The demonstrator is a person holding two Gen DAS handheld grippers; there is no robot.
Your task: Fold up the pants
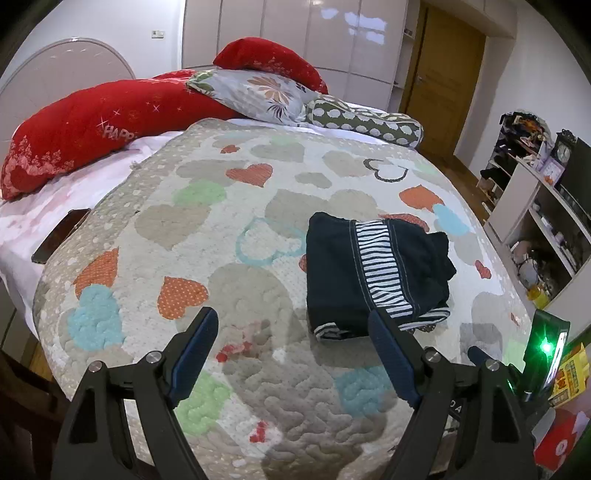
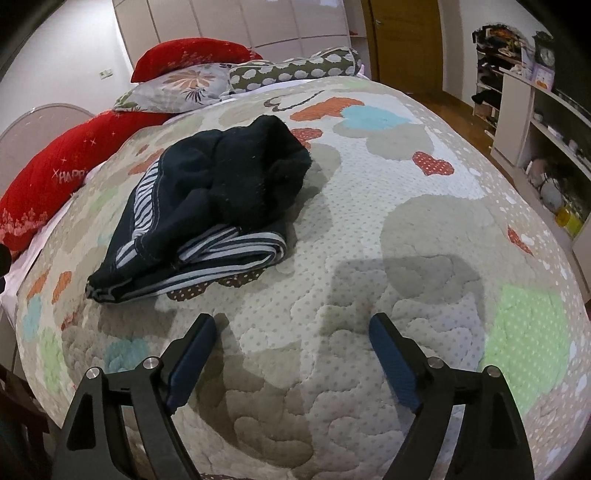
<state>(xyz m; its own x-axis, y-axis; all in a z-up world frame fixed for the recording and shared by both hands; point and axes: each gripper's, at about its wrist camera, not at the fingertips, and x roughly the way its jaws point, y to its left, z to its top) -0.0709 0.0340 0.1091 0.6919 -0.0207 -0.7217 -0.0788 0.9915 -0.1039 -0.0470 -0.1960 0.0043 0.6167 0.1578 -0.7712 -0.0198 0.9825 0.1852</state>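
Pants (image 2: 207,206) folded on quilt (image 2: 369,258) | underside hidden (layers bunched)

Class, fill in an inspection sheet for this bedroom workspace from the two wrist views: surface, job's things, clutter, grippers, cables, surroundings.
Surface: heart-patterned quilted bedspread covering the bed.
Job's things: dark navy pants with striped side panels, folded into a bundle that lies free on the quilt.
Clutter: dark flat phone-like slab at the bed's edge; red pillows, floral pillow, spotted bolster at the head.
Grippers: left gripper open, empty; right gripper open, empty.
Cables: nothing seen.
Surroundings: white shelf unit, wooden door, glossy wardrobe.
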